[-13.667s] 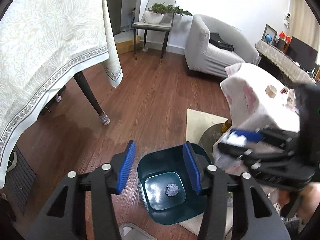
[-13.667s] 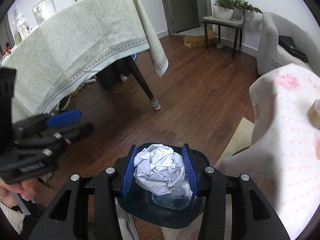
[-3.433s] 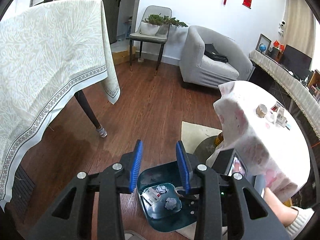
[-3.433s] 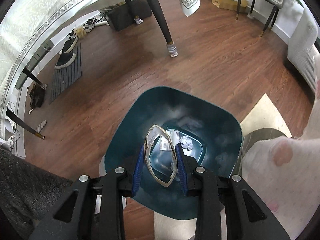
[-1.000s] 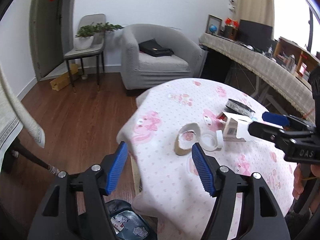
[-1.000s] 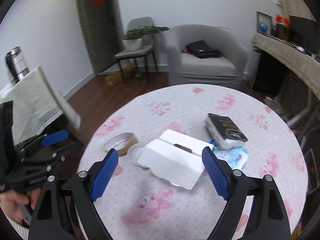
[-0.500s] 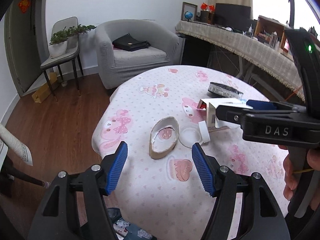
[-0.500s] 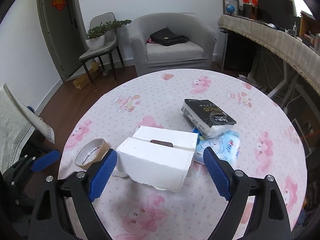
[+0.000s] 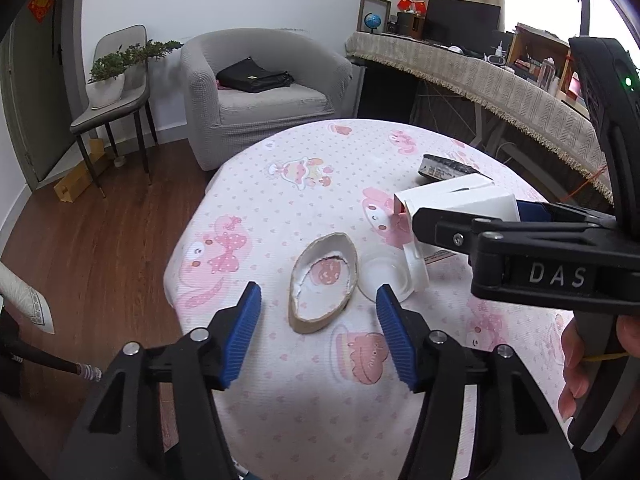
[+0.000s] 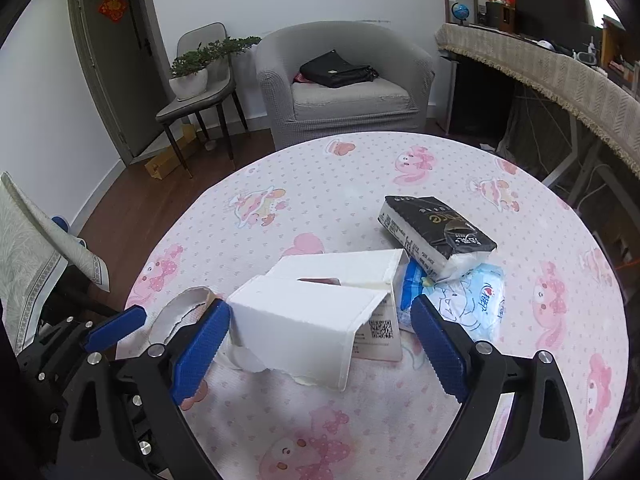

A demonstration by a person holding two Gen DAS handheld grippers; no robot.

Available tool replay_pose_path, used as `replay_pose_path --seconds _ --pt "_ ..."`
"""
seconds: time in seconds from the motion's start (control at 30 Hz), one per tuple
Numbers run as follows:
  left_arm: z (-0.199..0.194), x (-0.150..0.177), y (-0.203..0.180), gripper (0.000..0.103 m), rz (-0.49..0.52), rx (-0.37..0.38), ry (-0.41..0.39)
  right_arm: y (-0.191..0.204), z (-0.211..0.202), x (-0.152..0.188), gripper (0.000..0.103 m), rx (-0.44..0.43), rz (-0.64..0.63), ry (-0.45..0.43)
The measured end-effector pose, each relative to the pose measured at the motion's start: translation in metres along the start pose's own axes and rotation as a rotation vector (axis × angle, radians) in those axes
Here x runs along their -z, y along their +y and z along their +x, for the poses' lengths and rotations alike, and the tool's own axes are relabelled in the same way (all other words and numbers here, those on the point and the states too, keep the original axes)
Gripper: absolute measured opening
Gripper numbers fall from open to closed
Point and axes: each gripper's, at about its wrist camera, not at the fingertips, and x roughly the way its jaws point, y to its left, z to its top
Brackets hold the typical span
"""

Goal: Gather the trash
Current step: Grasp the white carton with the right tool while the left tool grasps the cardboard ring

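Straddling the torn paper cup [image 9: 322,280] at frame centre, left tool [image 9: 318,332] is spread, narrowing for pickup; right tool [image 10: 320,344] is spread around white box [image 10: 304,320].

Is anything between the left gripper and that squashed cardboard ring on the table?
Nothing visible. The left gripper is open, and the cardboard ring lies just ahead of it on the tablecloth. The clear plastic lid lies just right of the ring.
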Motion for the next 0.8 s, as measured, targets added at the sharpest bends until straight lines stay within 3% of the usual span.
replay_pose_path --seconds 0.2,0.33,0.67,0.8 --pt "0.005 0.001 -0.002 0.052 -0.004 0.013 0.012 -0.006 0.011 0.000 0.093 -0.144 0.017 0.047" --pt "0.008 0.000 0.001 0.046 -0.028 0.020 0.017 -0.005 0.012 -0.004 0.091 -0.156 -0.028 0.035" --pt "0.009 -0.002 0.002 0.036 -0.078 0.055 0.005 -0.001 0.013 -0.010 0.048 -0.297 -0.066 0.067" --pt "0.008 -0.002 0.001 0.035 -0.078 0.049 0.005 0.003 0.011 -0.009 0.040 -0.313 -0.094 0.073"
